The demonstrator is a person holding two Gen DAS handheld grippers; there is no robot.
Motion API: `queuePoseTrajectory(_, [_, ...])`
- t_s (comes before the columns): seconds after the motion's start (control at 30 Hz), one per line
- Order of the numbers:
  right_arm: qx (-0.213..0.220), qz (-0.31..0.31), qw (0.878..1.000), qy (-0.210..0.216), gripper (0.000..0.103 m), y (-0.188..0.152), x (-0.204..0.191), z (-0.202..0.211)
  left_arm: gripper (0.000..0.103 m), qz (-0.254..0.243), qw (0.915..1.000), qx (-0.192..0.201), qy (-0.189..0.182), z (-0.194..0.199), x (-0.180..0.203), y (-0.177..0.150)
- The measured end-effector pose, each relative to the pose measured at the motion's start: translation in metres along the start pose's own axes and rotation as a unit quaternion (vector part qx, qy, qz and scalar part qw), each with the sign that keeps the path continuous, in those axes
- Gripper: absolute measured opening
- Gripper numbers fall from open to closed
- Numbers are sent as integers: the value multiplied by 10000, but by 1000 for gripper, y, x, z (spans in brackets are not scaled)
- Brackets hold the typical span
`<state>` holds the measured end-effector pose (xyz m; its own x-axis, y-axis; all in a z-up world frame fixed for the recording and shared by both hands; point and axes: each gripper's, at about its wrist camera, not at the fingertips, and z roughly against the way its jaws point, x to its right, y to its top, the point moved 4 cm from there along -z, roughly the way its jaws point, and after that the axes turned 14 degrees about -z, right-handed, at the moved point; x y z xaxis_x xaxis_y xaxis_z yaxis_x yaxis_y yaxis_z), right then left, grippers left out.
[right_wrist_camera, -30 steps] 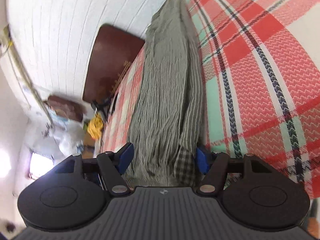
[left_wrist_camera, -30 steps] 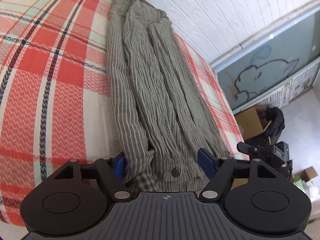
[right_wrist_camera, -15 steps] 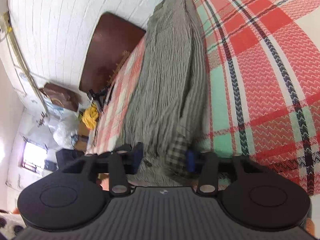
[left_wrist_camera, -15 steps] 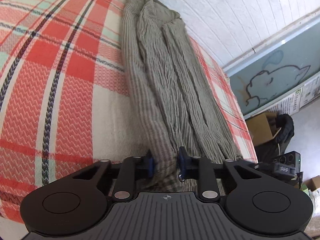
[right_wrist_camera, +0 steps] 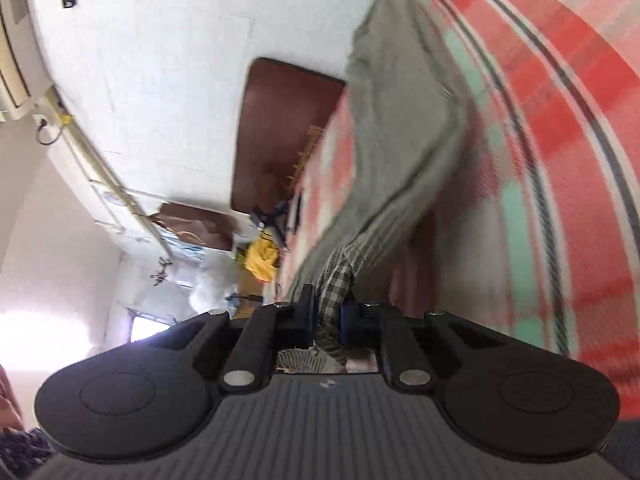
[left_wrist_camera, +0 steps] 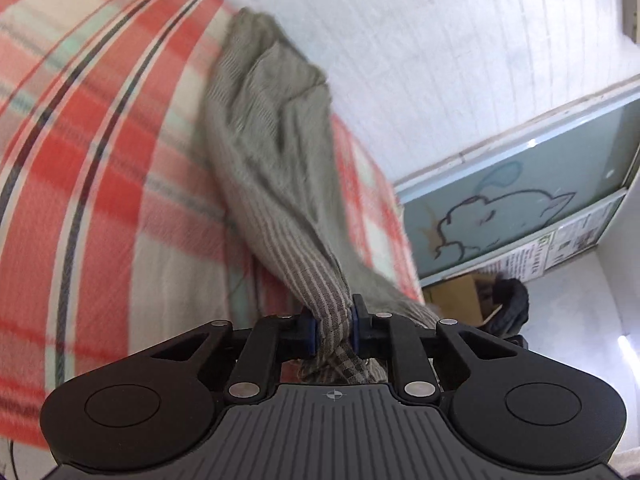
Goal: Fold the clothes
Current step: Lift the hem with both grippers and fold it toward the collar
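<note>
A grey-green striped shirt [left_wrist_camera: 272, 152] lies lengthwise on the red plaid blanket [left_wrist_camera: 100, 160], its near hem bunched and lifted off the bed. My left gripper [left_wrist_camera: 334, 326] has that hem pinched between its blue pads; the jaws are easing open slightly with the cloth still pressed between them. In the right wrist view the same shirt [right_wrist_camera: 400, 120] runs away along the blanket [right_wrist_camera: 560, 120]. My right gripper [right_wrist_camera: 326, 312] grips the other hem corner, checked lining showing, and its jaws are still closing on the cloth.
A white plank wall rises behind the bed. A brown headboard [right_wrist_camera: 280, 132] stands at one end. A glass panel with a cartoon drawing [left_wrist_camera: 512, 204] and a cardboard box [left_wrist_camera: 456, 296] lie beyond the other side. Yellow clutter [right_wrist_camera: 262, 258] sits on the floor.
Both grippers went from wide open around the hem to closed on it, then rose and lifted the hem off the blanket. The views have tilted up toward the wall.
</note>
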<state>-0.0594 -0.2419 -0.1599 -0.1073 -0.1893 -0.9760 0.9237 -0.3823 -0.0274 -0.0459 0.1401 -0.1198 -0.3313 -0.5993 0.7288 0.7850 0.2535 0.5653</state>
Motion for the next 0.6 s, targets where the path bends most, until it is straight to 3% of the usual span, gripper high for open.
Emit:
queuePoseTrajectory(0.13, [84, 55, 9997, 214, 13, 45, -23, -19, 37, 167, 9991, 385, -113, -8, 1, 41])
queuePoseTrajectory(0.23, [292, 30, 9995, 135, 15, 84, -30, -40, 35, 193, 9984, 535, 60, -30, -8, 78])
queuePoseTrajectory(0.33, [435, -192, 9989, -38, 15, 121, -25, -63, 35, 231, 9982, 442, 337, -59, -25, 104])
queuePoseTrajectory(0.6, [669, -1049, 9903, -614, 17, 180, 30, -107, 35, 951, 9924, -14, 786, -124, -90, 121])
